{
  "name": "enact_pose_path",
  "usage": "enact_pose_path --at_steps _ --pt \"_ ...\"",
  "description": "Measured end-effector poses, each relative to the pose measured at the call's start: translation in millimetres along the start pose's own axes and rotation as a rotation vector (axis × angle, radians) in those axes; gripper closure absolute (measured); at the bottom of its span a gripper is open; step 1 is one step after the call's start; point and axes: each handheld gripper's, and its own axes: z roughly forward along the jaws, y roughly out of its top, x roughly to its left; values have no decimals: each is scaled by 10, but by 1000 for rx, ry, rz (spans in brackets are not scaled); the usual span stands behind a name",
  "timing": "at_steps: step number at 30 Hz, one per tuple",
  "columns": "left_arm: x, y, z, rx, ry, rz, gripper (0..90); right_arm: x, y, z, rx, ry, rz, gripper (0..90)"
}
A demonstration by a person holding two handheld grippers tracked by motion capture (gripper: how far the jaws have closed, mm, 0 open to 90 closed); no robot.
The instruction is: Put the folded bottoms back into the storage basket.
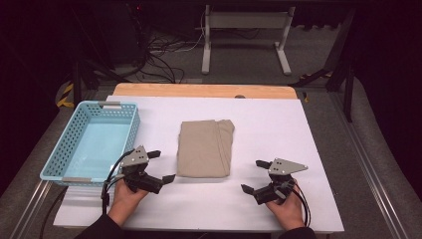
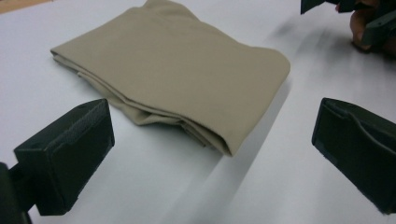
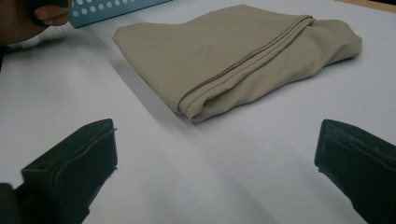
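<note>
1. The left hand-held gripper (image 1: 161, 167) is released, jaws spread wide and holding nothing, low over the white surface (image 1: 278, 124).
2. The right hand-held gripper (image 1: 255, 176) is likewise released and bare.
3. A folded tan cloth (image 1: 205, 148) lies between them, just ahead, touching neither.
4. A blue basket (image 1: 92, 142) sits just beyond the left hand-held gripper.

Between my two pairs of fingers lies a folded cloth (image 1: 205, 148), a soft matt tan weave with stitched hems along its layered edges. My fingers (image 2: 70, 154) are matt black plastic, faintly grainy, with moulded ridges. Under them the surface (image 1: 278, 124) is a smooth white sheet with a dull sheen, and bare wood shows along its far edge. Outward of my left fingers stands a basket (image 1: 127, 129) of glossy pale blue perforated plastic.
</note>
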Motion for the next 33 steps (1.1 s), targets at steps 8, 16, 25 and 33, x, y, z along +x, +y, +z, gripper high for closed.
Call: enact_pose_path --at_steps 8,16,25,33 --pt "-8 81 -10 -4 -1 5 1 4 -3 -5 -1 -1 0 0" --pt "-9 145 28 30 7 4 0 4 -7 1 4 3 3 0" --pt "-3 284 28 24 -1 33 0 3 -10 8 11 -2 3 0" --pt "50 445 104 45 -21 40 0 9 -12 13 17 -1 1 0"
